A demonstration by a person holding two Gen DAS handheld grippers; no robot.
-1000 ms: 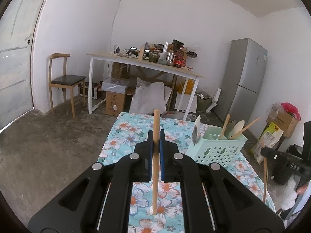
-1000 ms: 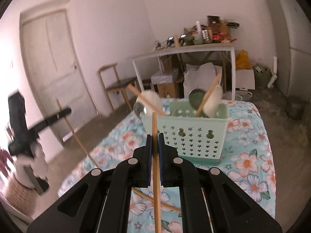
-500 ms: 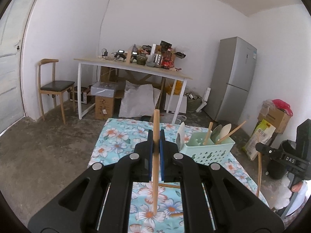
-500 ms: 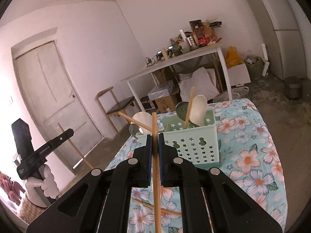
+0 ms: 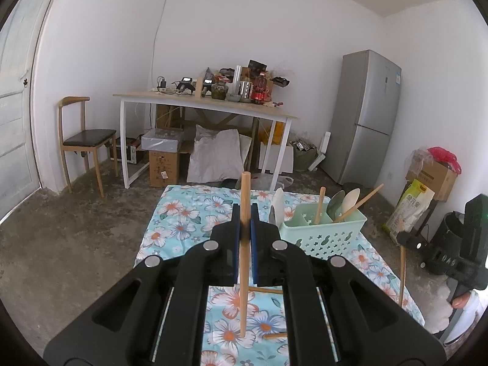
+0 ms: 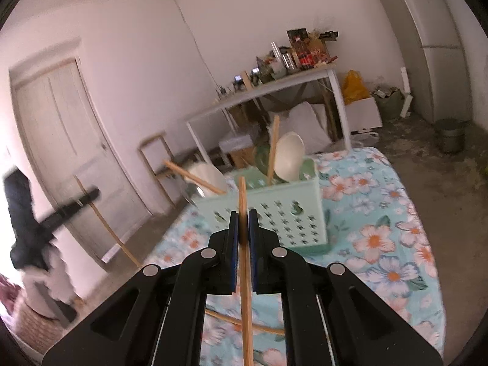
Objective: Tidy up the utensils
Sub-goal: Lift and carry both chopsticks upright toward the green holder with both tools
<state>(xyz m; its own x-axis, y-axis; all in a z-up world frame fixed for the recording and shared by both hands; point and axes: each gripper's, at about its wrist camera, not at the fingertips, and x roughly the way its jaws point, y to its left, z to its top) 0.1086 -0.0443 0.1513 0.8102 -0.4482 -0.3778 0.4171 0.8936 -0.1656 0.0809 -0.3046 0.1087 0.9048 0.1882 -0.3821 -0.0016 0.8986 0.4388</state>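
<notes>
step: each tool is carrying one wooden stick toward the green basket (image 5: pixel 323 230); judged as transport ahead of insertion.
left tool (image 5: pixel 245 219): jaws pinched almost fully together on the left chopstick (image 5: pixel 244 262); the blue pads are seen pressed on it at about mid-length.
right tool (image 6: pixel 243 225): jaws likewise nearly closed on the right chopstick (image 6: pixel 245 262); gripped in its upper part, the long tail hanging below the pads.
left chopstick axis: near vertical in the left wrist view, top end above the jaws, lower end over the floral cloth (image 5: pixel 183 222); not touching the cloth as far as can be told.
right chopstick axis: near vertical, slightly tilted; top end in front of the basket wall in the right wrist view, apart from it.
basket position: on the floral cloth, ahead and to the right of the left tool, directly ahead of the right tool; spoons (image 6: pixel 289 157) and other sticks are already held in it, leaning.
loose items: at least one more stick (image 6: pixel 244 323) is left lying flat on the cloth below the tools.
how to do well: stick to be kept upright, lower tip lifted above the rim first, then lowered into a free compartment; release only once the tip is inside. Leaning handles to be avoided. One tool at a time is judged safer.
risk: the long tail may catch the rim and tip the light basket.
</notes>
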